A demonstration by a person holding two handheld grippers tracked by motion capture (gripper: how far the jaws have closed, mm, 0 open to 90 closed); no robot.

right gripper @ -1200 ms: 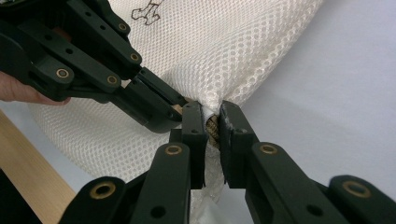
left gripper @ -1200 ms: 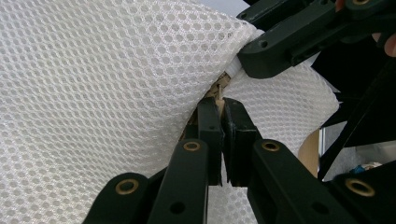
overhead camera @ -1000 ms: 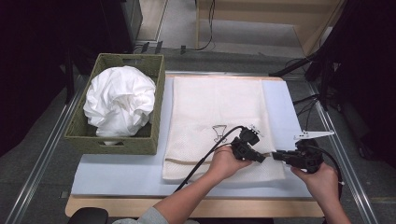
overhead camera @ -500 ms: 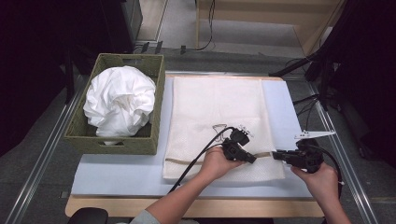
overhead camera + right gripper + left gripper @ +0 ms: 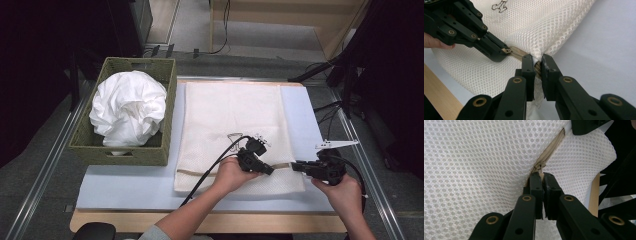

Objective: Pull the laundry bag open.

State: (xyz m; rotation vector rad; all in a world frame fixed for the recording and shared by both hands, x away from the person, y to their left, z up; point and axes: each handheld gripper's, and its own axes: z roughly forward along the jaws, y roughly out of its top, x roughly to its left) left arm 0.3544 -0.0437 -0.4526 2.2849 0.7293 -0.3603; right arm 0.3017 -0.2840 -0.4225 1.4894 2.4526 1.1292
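Both forearms come in from the near edge of the table, hands low over the near end of the one cream mesh bag that lies flat on the pale blue mat. The left gripper points right along the bag's zipper, its jaws pinched tight on the zipper pull. The right gripper points left toward it, its jaws closed on the bag's right near corner, where the zipper tape ends. The two sets of jaws are near each other, with a short stretch of zipper between them.

There are two grippers, one mesh bag and one green woven basket, which holds one bundle of white cloth.

The basket stands at the far left, just beside the bag's left edge. Right of the bag a strip of bare mat runs to the table's edge, and bare mat lies near the basket.
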